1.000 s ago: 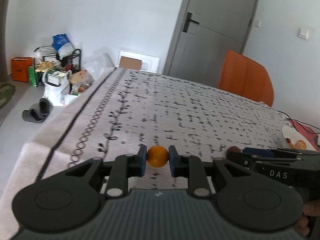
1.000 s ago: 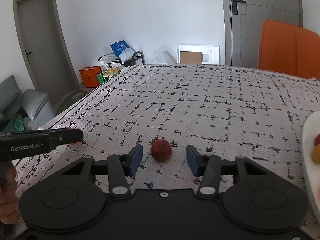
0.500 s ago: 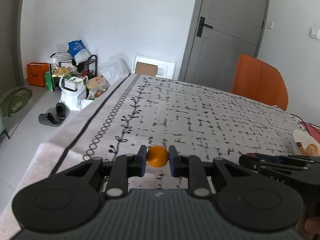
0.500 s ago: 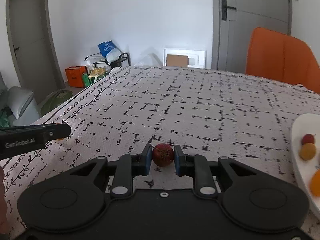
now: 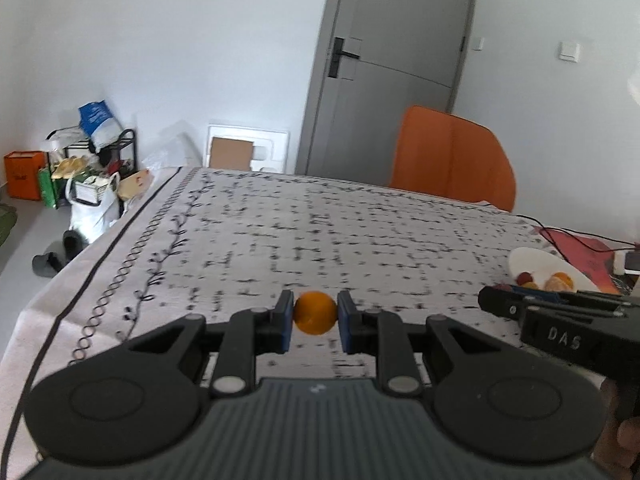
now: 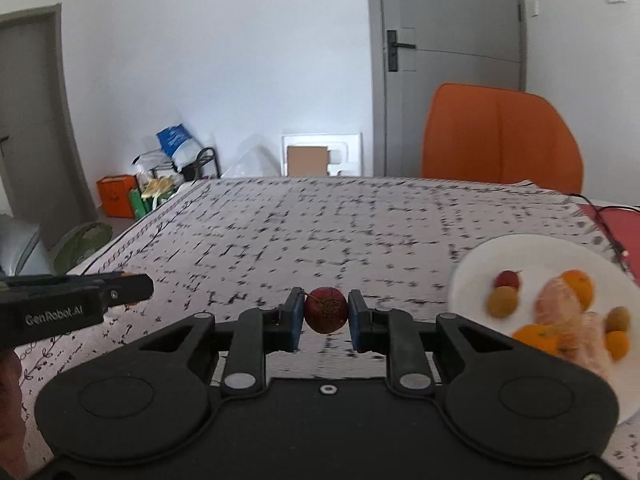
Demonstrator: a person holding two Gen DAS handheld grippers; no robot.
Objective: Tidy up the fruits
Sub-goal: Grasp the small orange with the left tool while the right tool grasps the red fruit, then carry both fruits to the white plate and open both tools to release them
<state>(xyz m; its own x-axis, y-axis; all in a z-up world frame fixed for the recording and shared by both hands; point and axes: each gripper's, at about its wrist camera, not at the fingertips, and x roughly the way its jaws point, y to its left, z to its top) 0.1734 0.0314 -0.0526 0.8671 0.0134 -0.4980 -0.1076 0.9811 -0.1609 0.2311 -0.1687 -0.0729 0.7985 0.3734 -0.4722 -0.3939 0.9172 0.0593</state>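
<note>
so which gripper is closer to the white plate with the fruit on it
Right. The right gripper, shut on the red fruit, sits just left of the white plate; the left gripper, holding the orange fruit, is farther left.

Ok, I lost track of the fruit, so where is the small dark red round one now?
In the right wrist view, the small dark red round fruit sits clamped in the right gripper, left of the white plate.

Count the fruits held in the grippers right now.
2. A small orange fruit is clamped in the left gripper, and a dark red fruit in the right gripper. More fruit lies on the white plate, not held.
</note>
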